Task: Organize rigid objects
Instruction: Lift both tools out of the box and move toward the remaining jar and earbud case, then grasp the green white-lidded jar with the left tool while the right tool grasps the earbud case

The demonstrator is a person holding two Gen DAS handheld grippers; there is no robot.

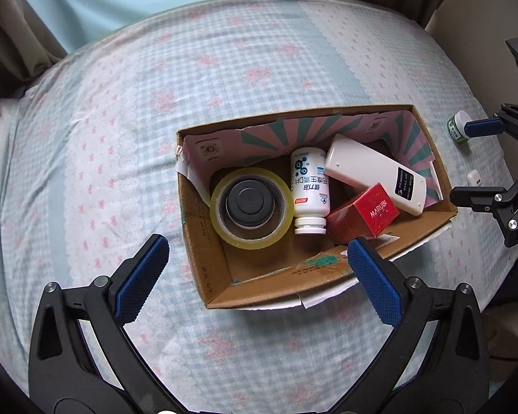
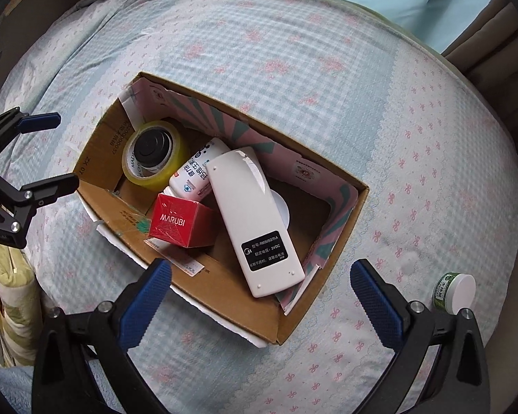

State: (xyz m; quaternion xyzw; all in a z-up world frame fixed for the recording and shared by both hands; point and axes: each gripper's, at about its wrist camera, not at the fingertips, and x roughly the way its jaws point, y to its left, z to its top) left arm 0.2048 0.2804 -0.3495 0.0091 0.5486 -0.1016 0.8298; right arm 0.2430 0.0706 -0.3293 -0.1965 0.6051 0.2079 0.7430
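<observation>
Tools (image 1: 255,269) (image 2: 260,291) gape wide, holding nothing.

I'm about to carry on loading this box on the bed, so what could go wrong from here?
1. The white remote lies propped aslant on the red box and white bottle; another item dropped in may shift it.
2. The cardboard box sits on soft bedding, so a nudge could tip it.
3. The small green jar lies on its side outside the box and might roll when grasped.
</observation>
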